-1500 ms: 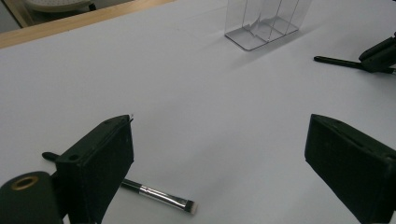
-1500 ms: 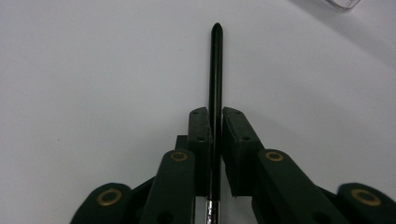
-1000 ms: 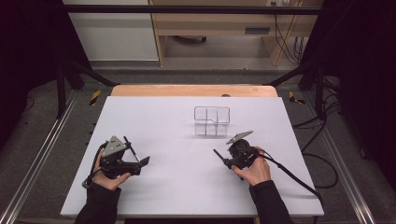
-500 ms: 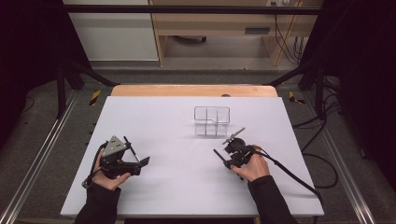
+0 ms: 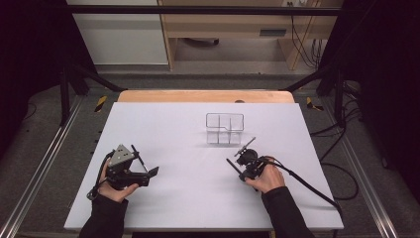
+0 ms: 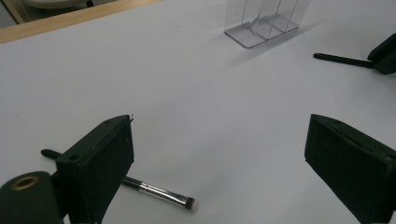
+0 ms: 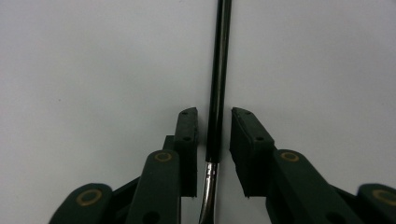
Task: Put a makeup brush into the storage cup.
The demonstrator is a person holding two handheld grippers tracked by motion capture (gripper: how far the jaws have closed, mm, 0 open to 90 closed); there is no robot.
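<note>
Resting low on the white table (image 5: pixel 173 124), the right gripper (image 7: pixel 214 128) has its two black jaws set close on either side of a slim black brush handle (image 7: pixel 219 70) with a silver ferrule near the bottom of the right gripper view; a thin gap shows on each side of the handle, so I cannot tell whether the jaws are actually pinching it. From the high view that right gripper (image 5: pixel 241 157) sits near the front right of the table, just in front of the clear divided organizer (image 5: pixel 225 128). Over on the left, the left gripper (image 5: pixel 147 166) is spread wide with nothing between its jaws. In the left gripper view a second makeup brush (image 6: pixel 159 192) lies flat on the table beside the left jaw, its bristle tip pointing right, well apart from the organizer at the far side
</note>
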